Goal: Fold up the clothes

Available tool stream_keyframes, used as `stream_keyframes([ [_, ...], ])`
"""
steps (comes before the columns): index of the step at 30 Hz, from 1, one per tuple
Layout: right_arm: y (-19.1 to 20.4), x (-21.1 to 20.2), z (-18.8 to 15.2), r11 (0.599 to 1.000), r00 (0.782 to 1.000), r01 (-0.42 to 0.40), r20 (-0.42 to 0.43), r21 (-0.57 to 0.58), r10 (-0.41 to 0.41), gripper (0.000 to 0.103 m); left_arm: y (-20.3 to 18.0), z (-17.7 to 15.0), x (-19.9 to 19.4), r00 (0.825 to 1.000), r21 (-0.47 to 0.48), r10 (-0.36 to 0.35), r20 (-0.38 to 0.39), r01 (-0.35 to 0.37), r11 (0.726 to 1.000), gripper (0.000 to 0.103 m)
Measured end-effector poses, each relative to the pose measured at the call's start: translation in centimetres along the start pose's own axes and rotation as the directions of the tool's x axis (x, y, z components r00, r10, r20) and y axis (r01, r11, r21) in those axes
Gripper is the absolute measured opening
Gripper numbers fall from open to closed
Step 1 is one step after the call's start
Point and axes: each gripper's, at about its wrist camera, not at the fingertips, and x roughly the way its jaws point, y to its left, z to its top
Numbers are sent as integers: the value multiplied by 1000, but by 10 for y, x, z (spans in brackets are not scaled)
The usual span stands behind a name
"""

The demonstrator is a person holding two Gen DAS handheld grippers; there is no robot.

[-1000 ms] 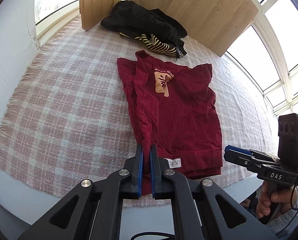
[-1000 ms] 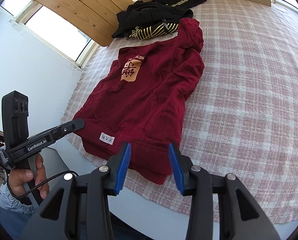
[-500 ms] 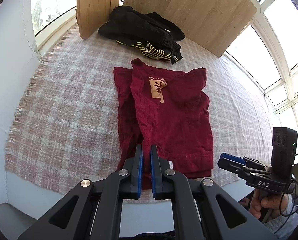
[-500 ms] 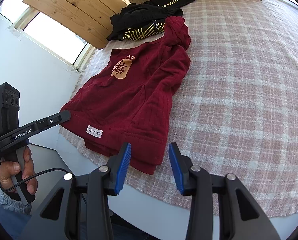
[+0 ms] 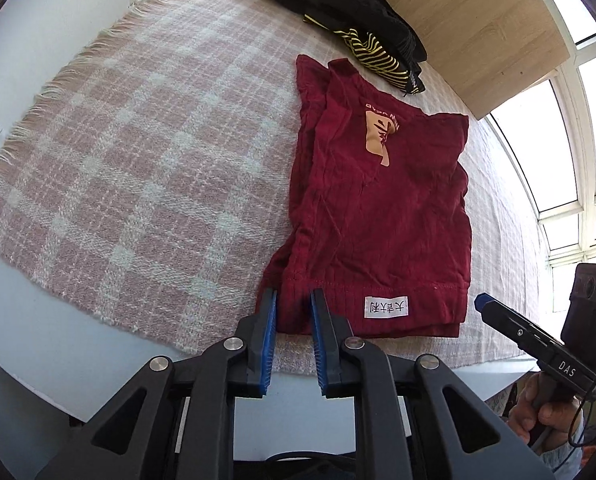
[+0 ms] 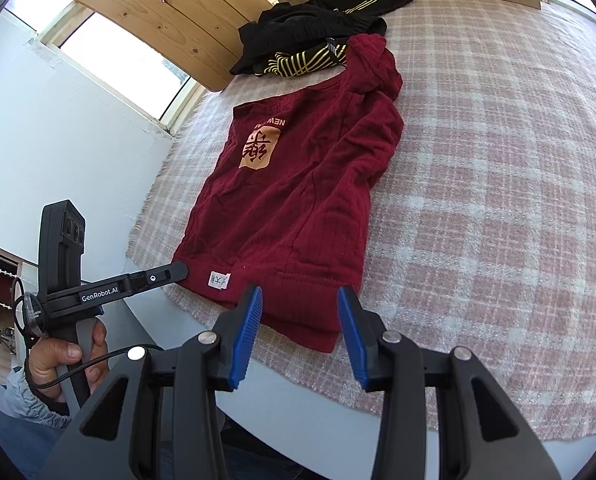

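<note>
Left hand-held gripper (image 5: 292,312) jaws opening at red shirt (image 5: 381,208) hem; right hand-held gripper (image 6: 299,320) apart.

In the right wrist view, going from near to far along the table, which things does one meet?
Right gripper → red sweatshirt on the checked blanket → black clothes with gold stripes → wooden boards.

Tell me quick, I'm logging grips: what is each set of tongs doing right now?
Left tongs: opening, red shirt hem between them, no longer pinched.
Right tongs: open, holding nothing, poised over the shirt's near edge.
</note>
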Motion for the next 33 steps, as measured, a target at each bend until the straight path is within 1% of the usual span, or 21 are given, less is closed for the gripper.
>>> stream_keyframes([
  [1,3,1,2,1000,1000,-7,7,-11,7,39,-1,0,-5,999,2,32,7,-32,999,42],
  [2,7,1,3,1000,1000,-15,14,-22,15,39,-2,1,-13,997,2,66,26,-66,998,49],
  [3,10,2,5,999,1000,-22,21,-33,22,39,-4,2,-21,995,9,88,53,-89,996,50],
  [5,14,5,10,998,998,-33,46,-55,36,39,-12,7,-39,987,43,114,109,-119,992,59],
  [6,14,8,13,997,997,-42,55,-66,46,39,-18,10,-47,983,64,116,140,-126,990,61],
  [7,12,15,14,997,998,-51,38,-63,53,39,-25,15,-54,980,82,96,174,-112,990,68],
  [8,11,23,15,997,998,-59,20,-58,60,39,-31,21,-58,978,101,57,203,-78,992,75],
  [10,1,38,11,998,998,-62,-32,-28,61,39,-47,37,-59,969,145,-40,243,5,989,75],
  [13,-12,41,1,997,997,-70,-38,9,71,39,-74,65,-35,951,214,-162,263,106,971,75],
  [16,-17,36,-5,997,997,-71,-36,23,72,39,-91,93,7,955,241,-207,212,154,958,74],
  [18,-17,35,-7,998,997,-69,-33,16,69,39,-91,111,34,962,210,-227,150,193,958,74],
  [19,-16,35,-8,998,997,-66,-30,10,66,39,-89,117,41,963,204,-230,141,199,958,74],
  [20,-16,34,-10,998,998,-64,-27,3,64,39,-87,122,45,965,202,-220,144,188,961,74],
  [23,-19,32,-12,998,998,-66,-21,7,66,39,-72,138,52,971,202,-161,177,124,971,74],
  [25,-22,30,-12,997,997,-71,-17,19,71,37,-56,148,54,975,171,-114,188,82,982,74],
  [27,-24,29,-12,997,997,-72,-19,28,72,37,-41,155,53,977,138,-83,194,56,989,73],
  [29,-24,29,-10,997,997,-66,-24,29,66,37,-36,158,44,975,125,-91,203,67,990,72],
  [31,-21,26,-7,999,998,-47,-35,24,47,37,-44,155,28,965,140,-114,234,83,987,72],
  [32,-18,24,-4,999,999,-33,-40,21,34,38,-52,152,21,961,159,-138,240,102,982,73],
  [33,-15,16,1,999,999,-38,-16,7,38,38,-60,149,16,956,178,-166,242,124,976,74],
])
